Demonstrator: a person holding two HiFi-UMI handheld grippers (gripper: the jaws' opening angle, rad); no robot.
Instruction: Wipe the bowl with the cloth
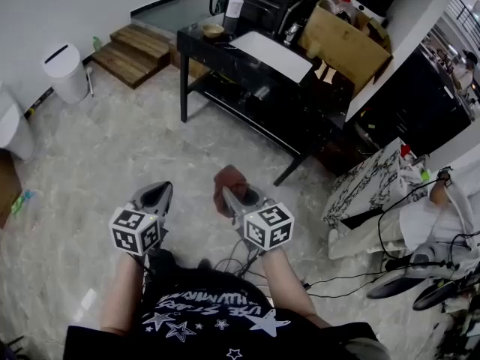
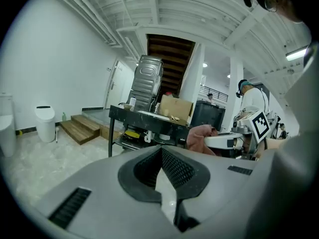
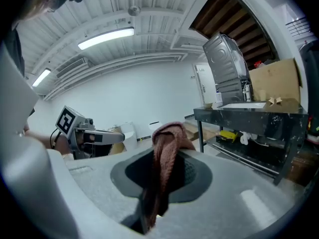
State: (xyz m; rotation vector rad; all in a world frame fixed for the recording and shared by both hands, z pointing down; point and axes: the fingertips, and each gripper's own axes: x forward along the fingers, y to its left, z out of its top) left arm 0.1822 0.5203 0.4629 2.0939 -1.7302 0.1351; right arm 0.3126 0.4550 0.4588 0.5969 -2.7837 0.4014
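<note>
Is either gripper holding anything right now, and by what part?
The right gripper pinches the cloth around its middle, a bunch poking past the tips. The left gripper holds nothing.

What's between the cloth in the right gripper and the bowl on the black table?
Nothing visible. The right gripper holds the cloth above open floor, short of the black table. The bowl sits at the table's left end, uncovered; only a bottle stands close beside it.

Cloth [image 1: 230, 180]: reddish-brown knit, bunched up, is pinched betw. the jaws of the right gripper [image 1: 234, 201], w/ folds draped over the tips. Bowl [image 1: 213, 30]: small, tan, upright, is set at the far-left end of the black table [image 1: 196, 42], well apart from cloth.
</note>
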